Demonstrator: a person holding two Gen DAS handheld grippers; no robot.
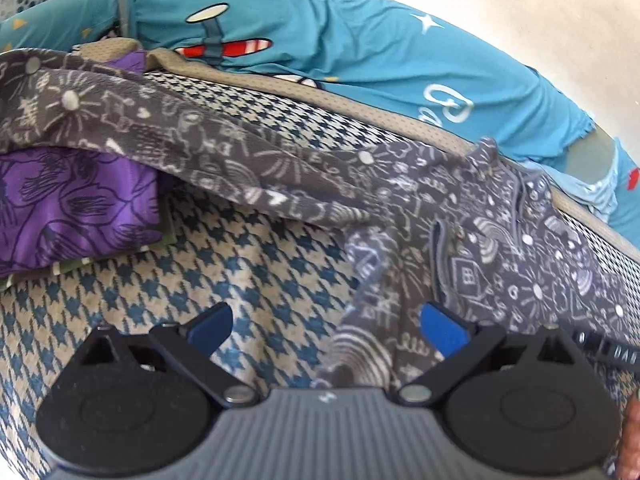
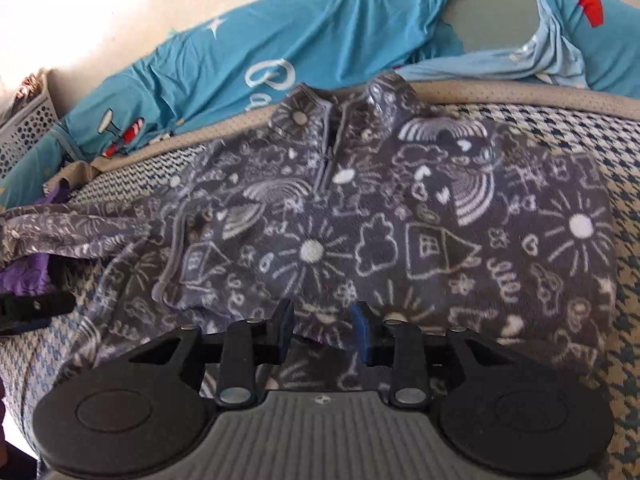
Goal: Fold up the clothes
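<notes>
Left tongs (image 1: 326, 326) spread wide over the houndstooth bed (image 1: 240, 264), the grey top's (image 2: 360, 220) hem just beside their right finger. Right tongs (image 2: 323, 332) sit part open above its near edge, clamping nothing. It lies flat mid-bed, collar far, one sleeve trailing left over a purple cloth (image 1: 76, 204).

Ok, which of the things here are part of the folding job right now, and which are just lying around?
In the job:
grey doodle-print top, spread on the houndstooth surface
left gripper, open
right gripper, open over the top's hem

Lying about:
purple floral cloth
teal printed sheet
perforated basket
</notes>
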